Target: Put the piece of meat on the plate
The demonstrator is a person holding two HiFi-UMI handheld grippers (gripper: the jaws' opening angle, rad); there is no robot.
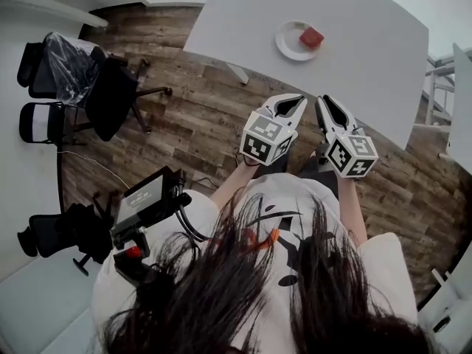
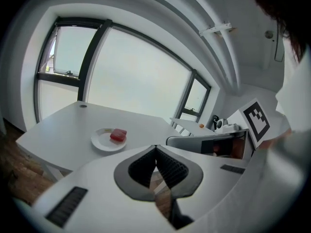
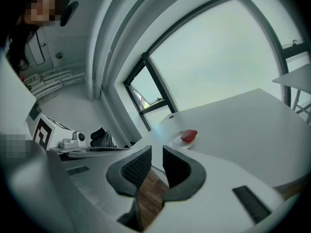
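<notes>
On the white table point(image 1: 369, 28), the piece of meat point(image 1: 311, 38) lies on the white plate point(image 1: 286, 48), red, toward the plate's right side in the head view. Left gripper point(image 1: 299, 99): jaws together at the tips, nothing between. Right gripper point(image 1: 324, 102): jaws closed to a thin slit, nothing between. Both are held side by side near the person's body, over the wood floor point(image 1: 192, 116), well apart from the plate. Black office chairs point(image 1: 81, 80) stand at left.

Red meat point(image 1: 311, 38), white plate point(image 1: 284, 44), pale grey table point(image 1: 369, 50), brown wood-grain floor point(image 1: 199, 116).
</notes>
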